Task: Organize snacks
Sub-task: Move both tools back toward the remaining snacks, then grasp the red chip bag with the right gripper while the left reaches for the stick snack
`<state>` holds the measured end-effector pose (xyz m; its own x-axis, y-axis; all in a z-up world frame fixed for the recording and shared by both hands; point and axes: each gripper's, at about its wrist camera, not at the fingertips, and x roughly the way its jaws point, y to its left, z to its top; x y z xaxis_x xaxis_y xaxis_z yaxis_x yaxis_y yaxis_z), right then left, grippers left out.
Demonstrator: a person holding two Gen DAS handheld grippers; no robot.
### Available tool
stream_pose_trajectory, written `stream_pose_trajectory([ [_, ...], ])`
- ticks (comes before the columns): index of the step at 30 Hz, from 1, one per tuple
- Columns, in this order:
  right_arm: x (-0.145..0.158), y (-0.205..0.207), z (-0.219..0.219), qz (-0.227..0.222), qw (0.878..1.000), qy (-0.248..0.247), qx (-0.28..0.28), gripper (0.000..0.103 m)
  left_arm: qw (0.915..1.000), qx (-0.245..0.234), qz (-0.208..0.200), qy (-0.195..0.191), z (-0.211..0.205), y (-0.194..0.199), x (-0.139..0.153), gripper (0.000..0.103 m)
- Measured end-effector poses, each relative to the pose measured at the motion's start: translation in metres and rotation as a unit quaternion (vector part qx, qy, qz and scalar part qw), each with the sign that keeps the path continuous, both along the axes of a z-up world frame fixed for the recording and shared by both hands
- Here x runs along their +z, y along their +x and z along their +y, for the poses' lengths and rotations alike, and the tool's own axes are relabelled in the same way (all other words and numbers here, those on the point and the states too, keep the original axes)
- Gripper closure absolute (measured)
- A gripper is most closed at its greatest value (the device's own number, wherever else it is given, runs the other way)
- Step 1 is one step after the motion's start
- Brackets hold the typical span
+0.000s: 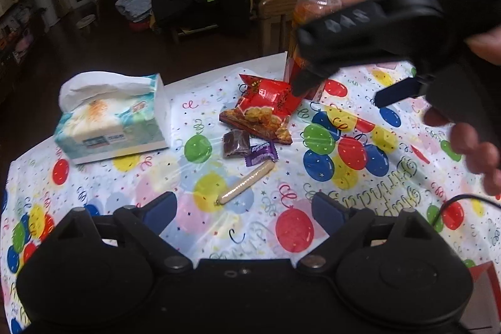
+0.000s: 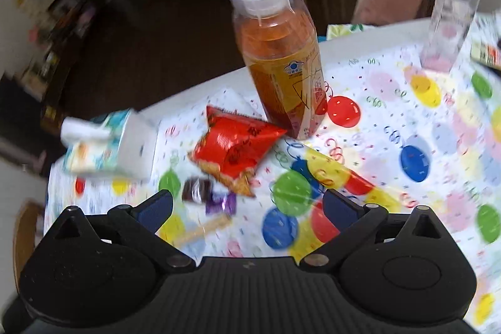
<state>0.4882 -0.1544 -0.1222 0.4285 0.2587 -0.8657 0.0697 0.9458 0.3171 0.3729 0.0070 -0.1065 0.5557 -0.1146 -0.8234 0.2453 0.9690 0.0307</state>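
Left gripper: jaws spread wide, nothing between them, touching nothing, held above the counter. Right gripper: likewise spread wide and empty; in the left wrist view it appears at upper right, carried in a person's hand, its tips over the red packet and the bottle's base. Nearest the left gripper lies one sausage stick, slanted on the balloon-print cover. Just beyond it, one purple-wrapped candy and one dark brown wrapped sweet, side by side. Behind those, one red snack packet, lying flat, its far corner next to the bottle; contact cannot be confirmed. One bottle of orange-brown drink stands upright with a clear overcap. One tissue pack sits at the counter's left, well apart from the snacks. One clear tumbler stands at the far right. Count of snack items: four. The right wrist view is motion-blurred.
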Motion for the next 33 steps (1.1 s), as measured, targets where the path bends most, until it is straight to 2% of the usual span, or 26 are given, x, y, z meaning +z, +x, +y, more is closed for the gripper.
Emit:
stream_pose_trajectory([
  [4,-0.015,0.021,0.005,0.002,0.999,0.024,-0.046,0.000,0.9999,0.005,0.007,0.015,0.003,0.016,-0.016,0.020],
  [8,-0.028,0.036,0.012,0.006,0.996,0.034,-0.077,0.001,0.9998,0.011,0.017,0.007,0.011,0.031,-0.029,0.026],
  [11,-0.038,0.045,0.017,0.015,0.995,0.034,-0.092,0.001,0.9997,-0.005,0.024,0.006,0.012,0.039,-0.039,0.033],
  [12,-0.041,0.047,0.018,0.016,0.995,0.031,-0.096,0.001,0.9995,-0.011,0.029,0.002,0.012,0.041,-0.042,0.034],
  [14,-0.046,0.052,0.021,0.017,0.994,0.024,-0.101,0.001,0.9988,-0.022,0.042,-0.011,0.013,0.045,-0.048,0.044],
  [15,-0.048,0.054,0.023,0.016,0.994,0.023,-0.102,0.002,0.9983,-0.031,0.047,-0.016,0.013,0.046,-0.051,0.045],
  [18,-0.058,0.059,0.027,0.025,0.995,0.018,-0.098,0.008,0.9967,-0.064,0.050,-0.009,0.008,0.047,-0.059,0.050],
  [20,-0.062,0.062,0.029,0.028,0.995,0.018,-0.096,0.012,0.9950,-0.084,0.054,-0.007,0.003,0.049,-0.063,0.059],
  [25,-0.069,0.063,0.033,0.027,0.994,0.025,-0.099,0.018,0.9930,-0.100,0.060,-0.017,-0.002,0.056,-0.068,0.069],
  [33,-0.069,0.061,0.034,0.021,0.996,0.034,-0.079,0.033,0.9913,-0.112,0.064,-0.025,-0.005,0.062,-0.070,0.072],
])
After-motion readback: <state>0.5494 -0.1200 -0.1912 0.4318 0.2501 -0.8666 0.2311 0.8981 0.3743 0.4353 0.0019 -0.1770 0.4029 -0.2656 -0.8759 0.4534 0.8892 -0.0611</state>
